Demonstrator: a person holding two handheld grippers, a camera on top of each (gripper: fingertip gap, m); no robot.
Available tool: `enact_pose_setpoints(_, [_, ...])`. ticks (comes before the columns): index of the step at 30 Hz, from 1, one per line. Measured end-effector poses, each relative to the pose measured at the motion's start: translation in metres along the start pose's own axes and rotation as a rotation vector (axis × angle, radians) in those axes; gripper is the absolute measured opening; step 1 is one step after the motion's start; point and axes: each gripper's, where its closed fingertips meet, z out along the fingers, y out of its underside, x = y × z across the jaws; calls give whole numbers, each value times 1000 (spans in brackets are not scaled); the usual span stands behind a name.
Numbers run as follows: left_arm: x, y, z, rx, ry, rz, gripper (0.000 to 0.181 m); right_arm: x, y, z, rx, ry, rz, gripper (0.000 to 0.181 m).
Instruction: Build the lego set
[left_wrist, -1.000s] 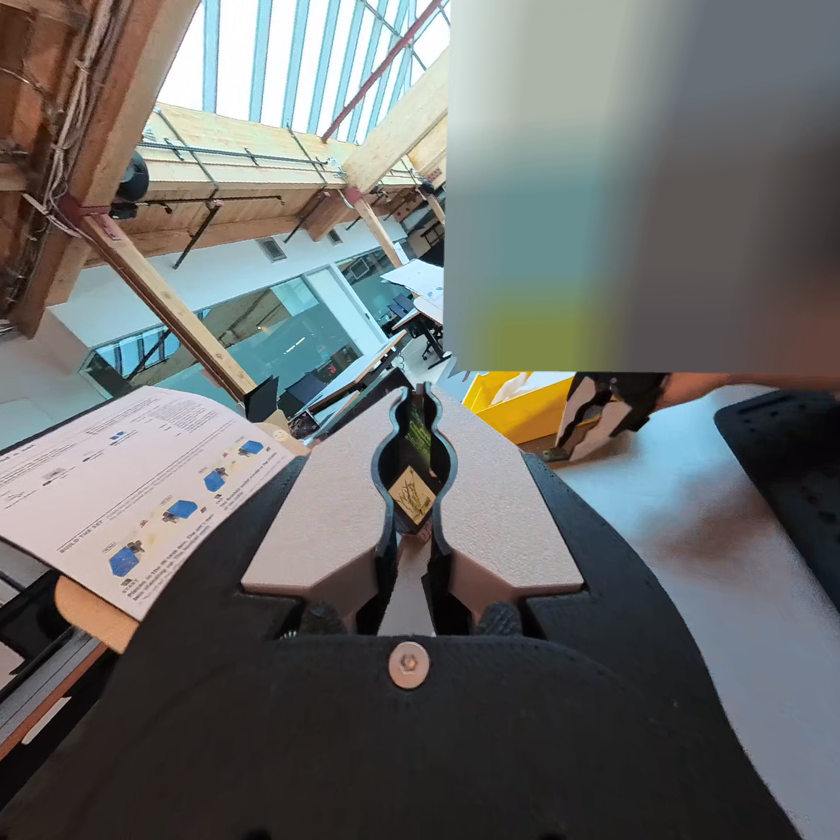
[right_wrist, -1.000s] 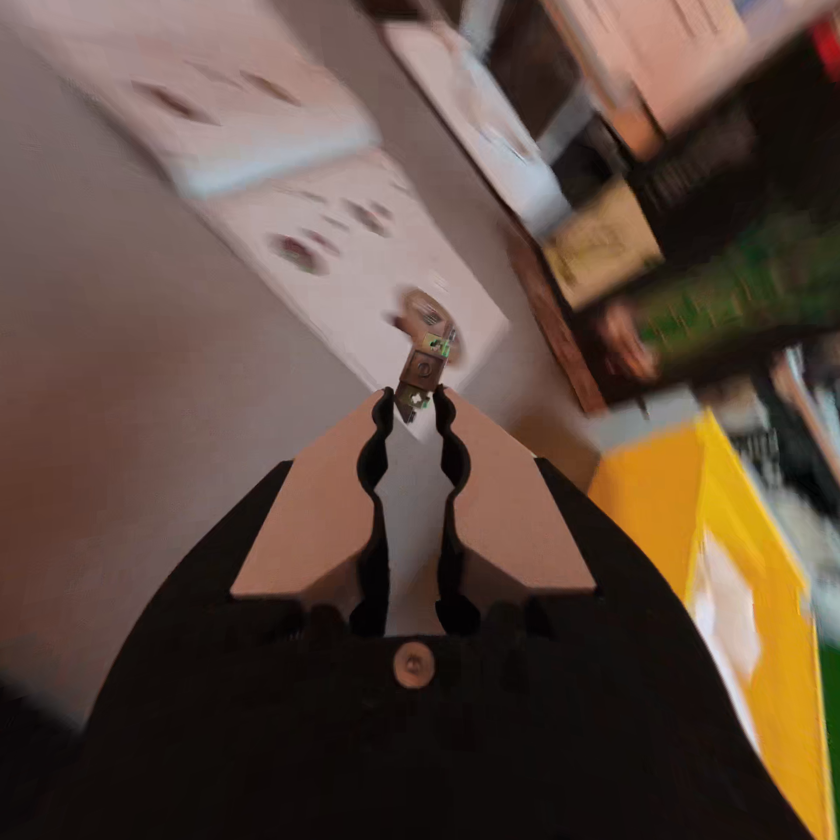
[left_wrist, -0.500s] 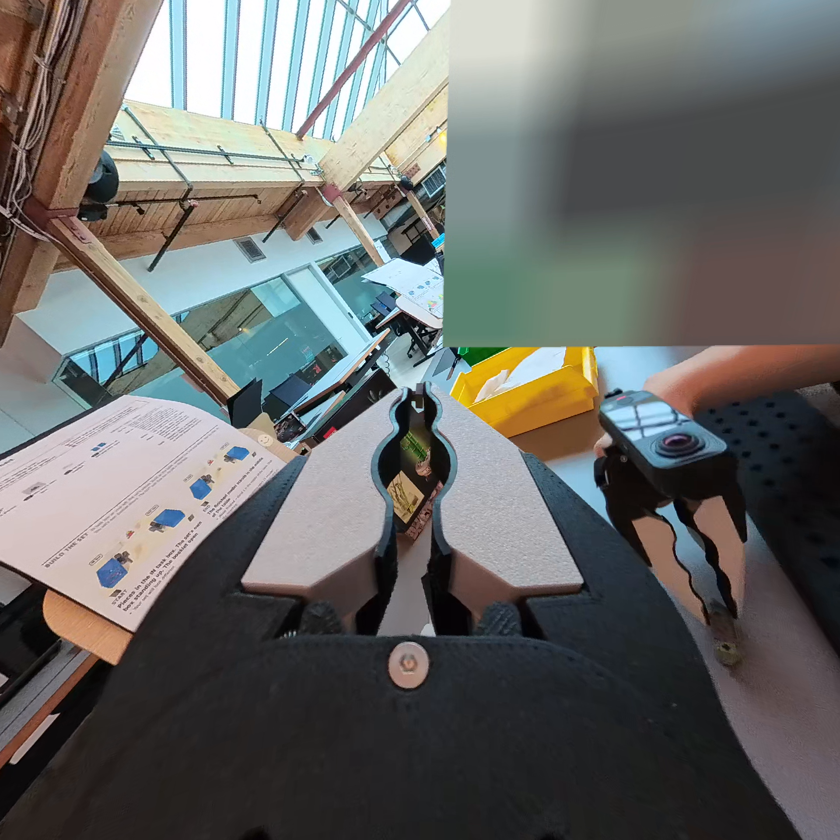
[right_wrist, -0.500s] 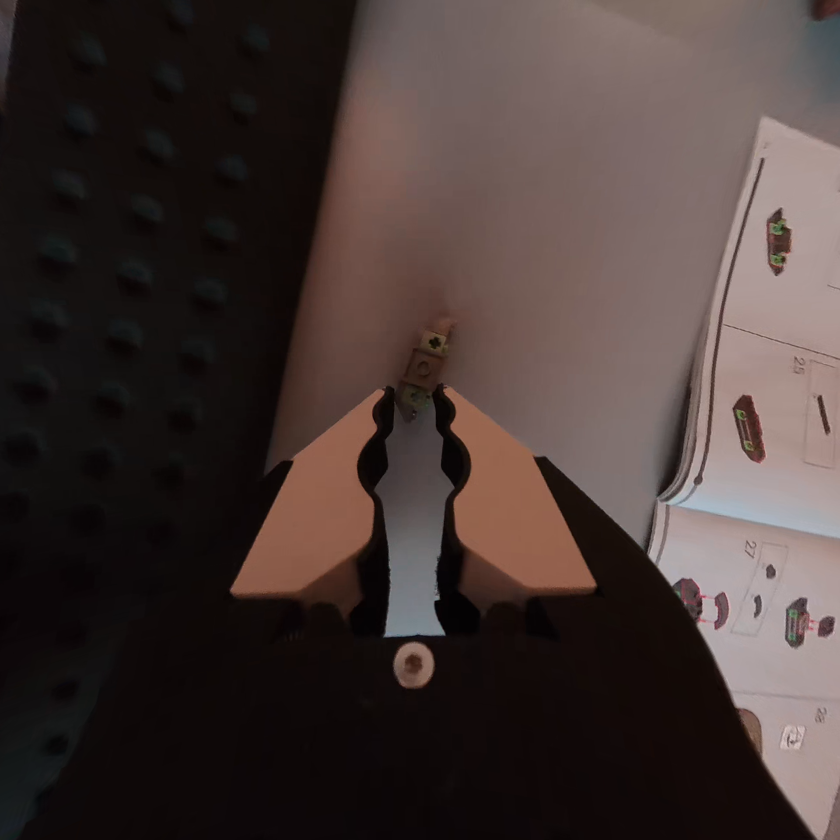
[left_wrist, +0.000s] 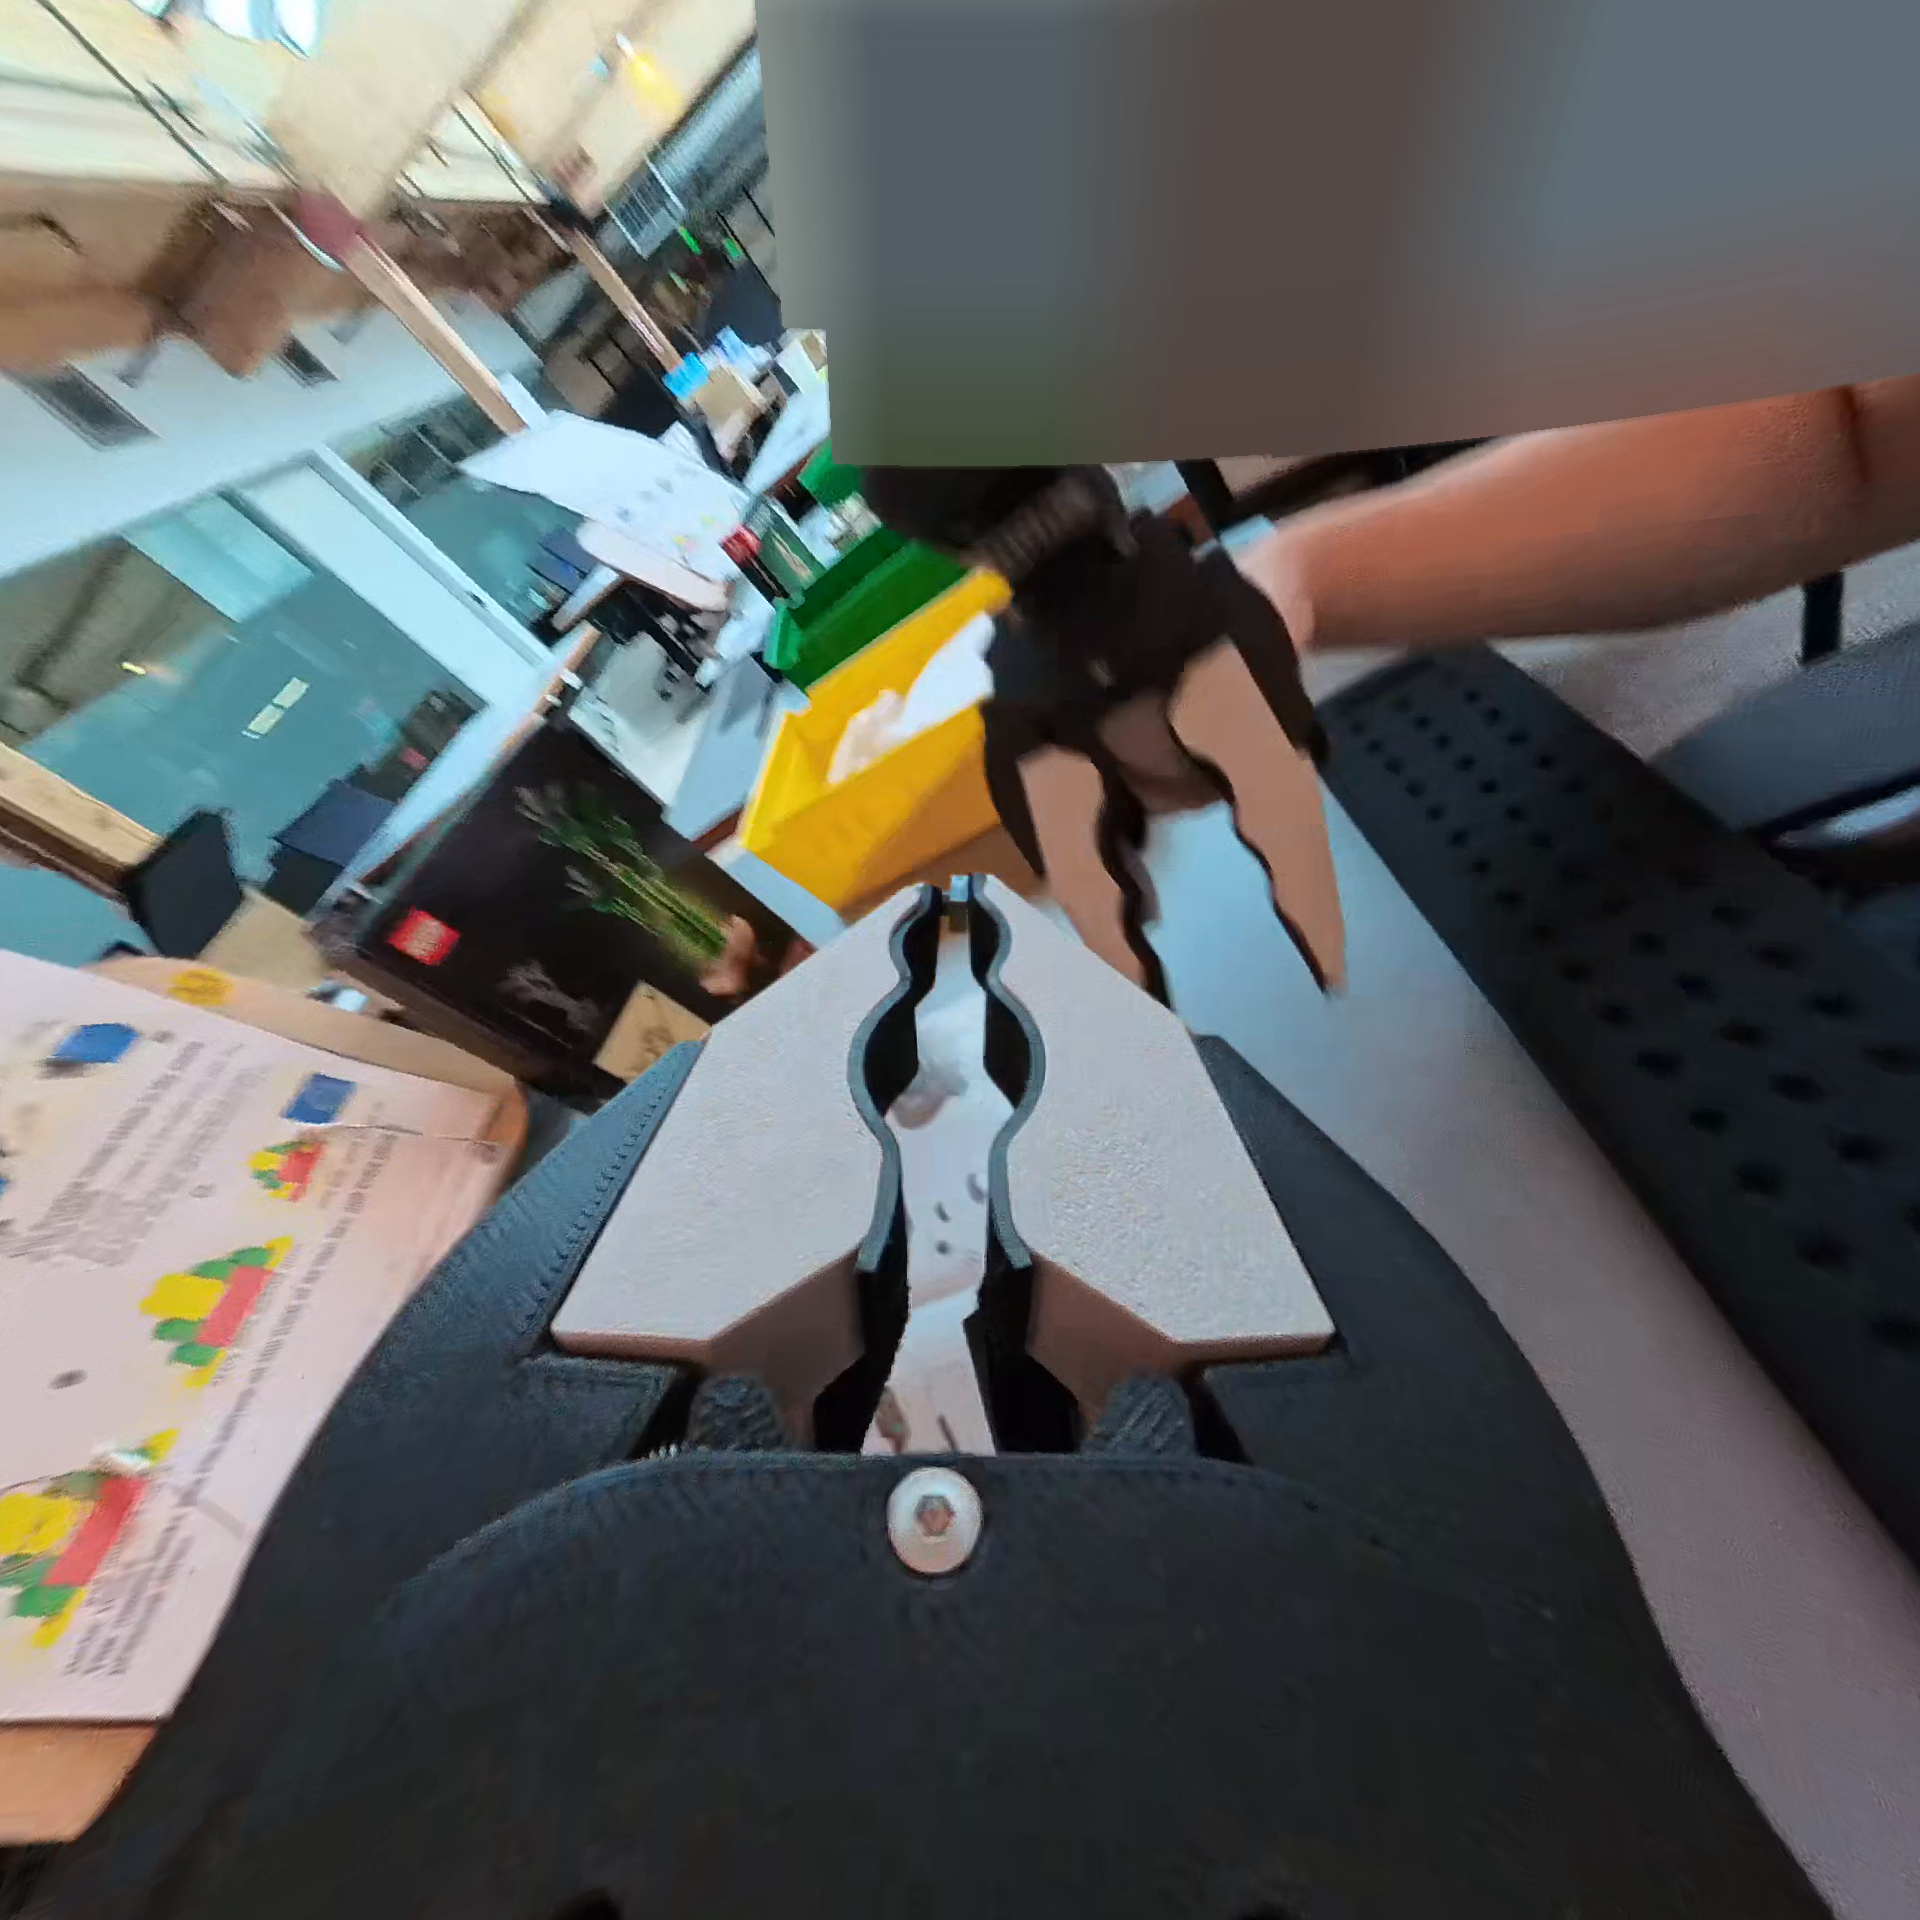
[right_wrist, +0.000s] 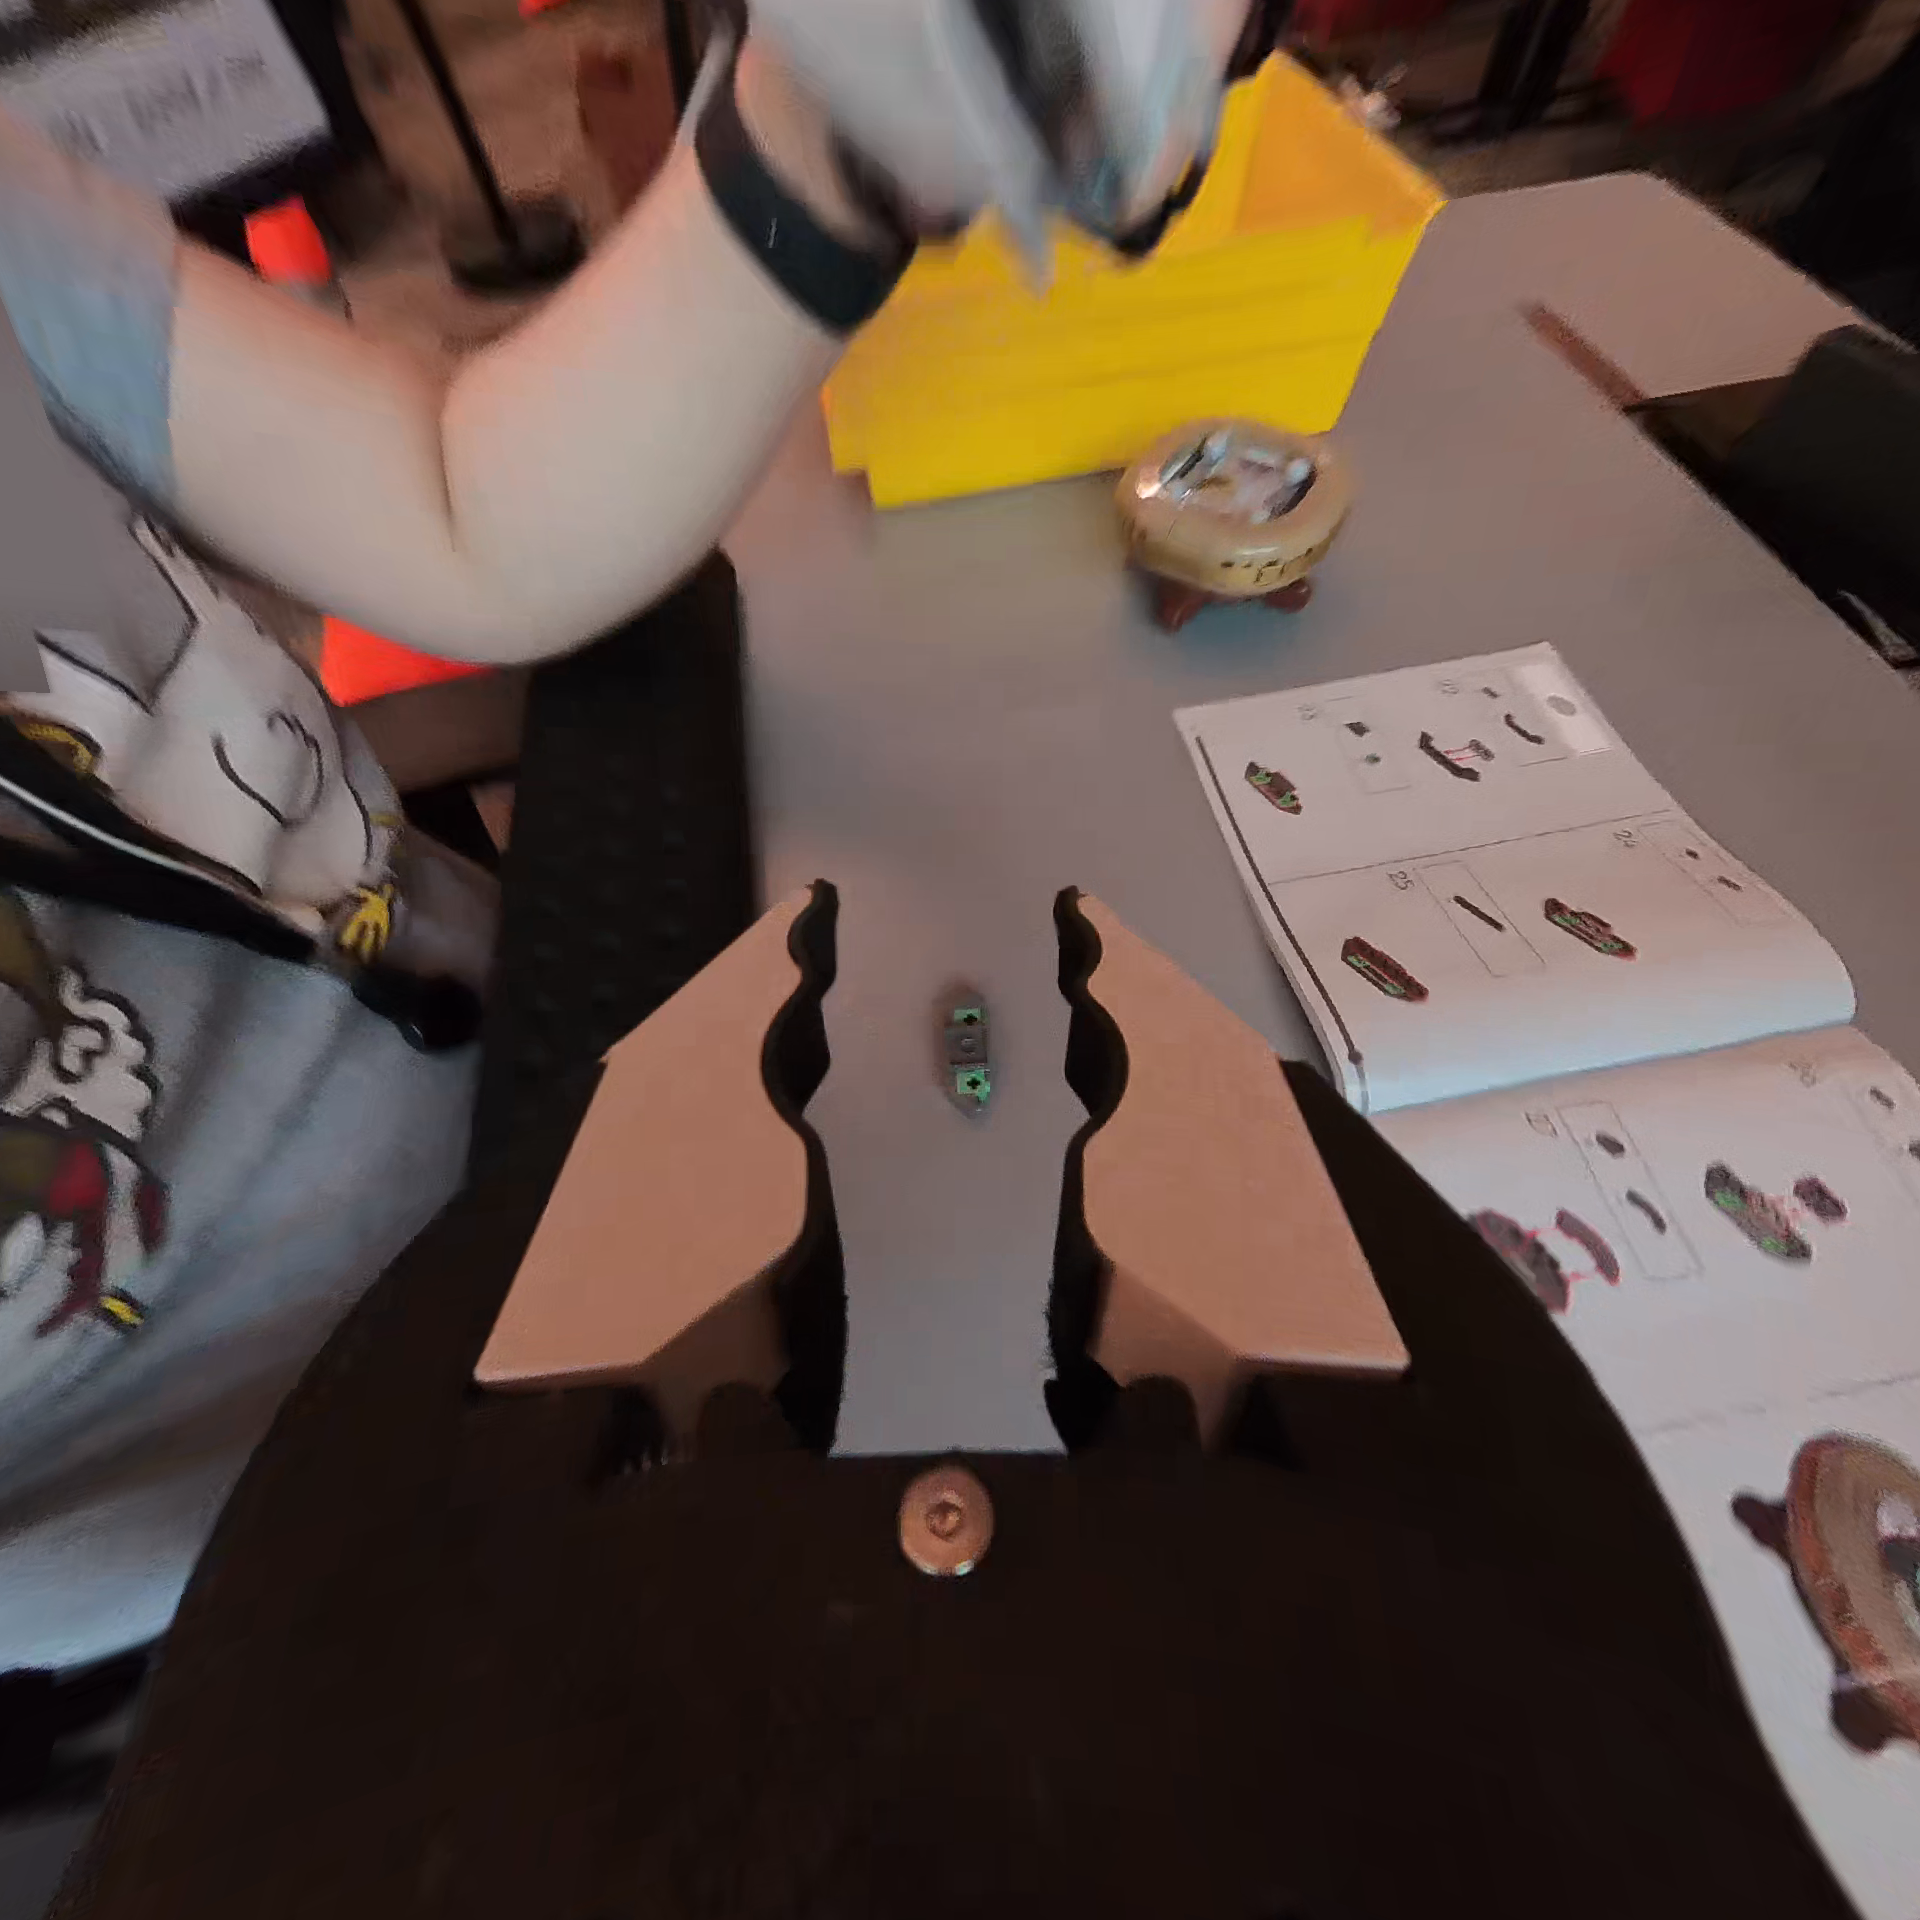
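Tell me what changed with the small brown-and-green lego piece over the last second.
The right tool let go of the lego piece: its jaws are now wide open and it has pulled back, leaving the piece lying on the grey table. The left tool stayed nearly closed.

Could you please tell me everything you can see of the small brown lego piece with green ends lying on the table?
The small brown lego piece with two green ends is a short, narrow plastic bar, with a dark mark on each green end. It lies flat on the grey table, lengthwise between the spread fingers of the open right hand-held gripper, which do not touch it. Only the table touches it.
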Motion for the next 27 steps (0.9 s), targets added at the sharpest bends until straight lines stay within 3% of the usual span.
enact_pose_setpoints(4, [48,40,38,-114,150,-42,3,13,17,-27,24,104,55,38])
enact_pose_setpoints(7, [80,84,62,-193,177,-20,3,17,43,-27,24,80,87,30])
enact_pose_setpoints(11, [113,134,85,-335,277,-129,3,53,75,-26,17,177,144,30])
enact_pose_setpoints(22, [126,166,97,-491,371,-215,3,71,102,-29,9,301,106,29])
enact_pose_setpoints(27, [119,166,91,-505,330,-273,26,73,111,-28,-22,311,120,30])
